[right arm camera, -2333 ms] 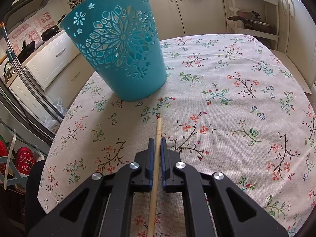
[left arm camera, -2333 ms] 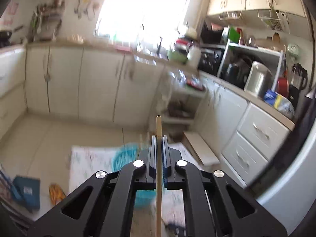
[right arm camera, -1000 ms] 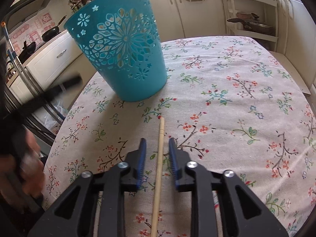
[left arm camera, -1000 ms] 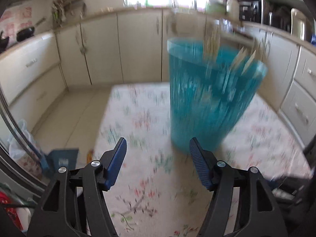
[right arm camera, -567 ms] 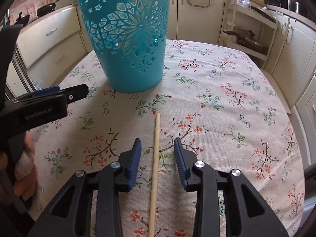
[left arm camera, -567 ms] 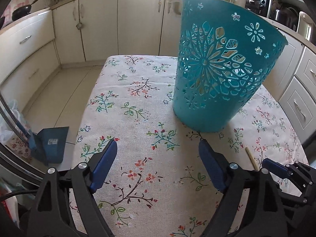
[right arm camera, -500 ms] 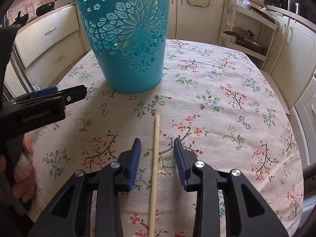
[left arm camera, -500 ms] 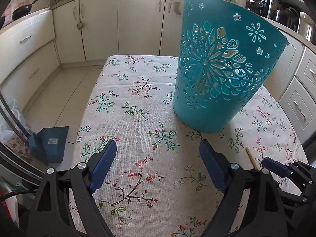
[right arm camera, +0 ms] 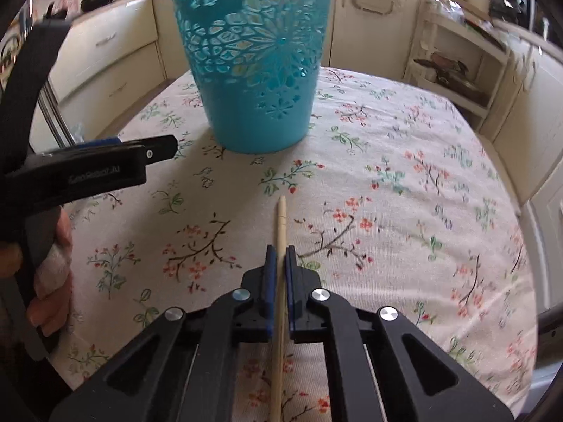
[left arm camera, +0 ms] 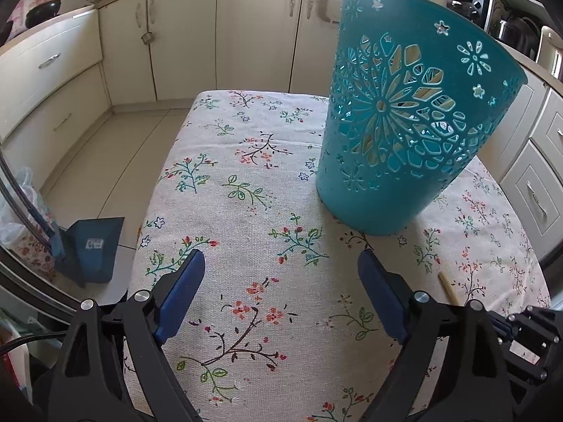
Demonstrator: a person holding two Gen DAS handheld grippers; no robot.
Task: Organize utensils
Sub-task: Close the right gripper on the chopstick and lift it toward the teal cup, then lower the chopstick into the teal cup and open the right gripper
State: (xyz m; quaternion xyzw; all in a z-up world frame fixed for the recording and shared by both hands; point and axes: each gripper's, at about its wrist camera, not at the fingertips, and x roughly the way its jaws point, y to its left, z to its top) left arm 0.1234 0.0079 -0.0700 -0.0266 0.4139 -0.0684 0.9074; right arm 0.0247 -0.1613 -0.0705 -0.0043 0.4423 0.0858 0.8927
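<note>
Between closed jaws, slim pale chopstick [right arm camera: 280,225]

Floral-clothed table [left arm camera: 246,190], teal basket [left arm camera: 404,133], wooden stick [right arm camera: 280,225]

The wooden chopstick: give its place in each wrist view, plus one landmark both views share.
Left wrist: only the tip of the wooden chopstick shows, lower right, beyond the open left gripper.
Right wrist: bottom centre, pinched in the right gripper.
Shared landmark: the teal basket.

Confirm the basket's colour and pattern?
Teal basket with cut-out flower pattern; clearest in the left wrist view.
</note>
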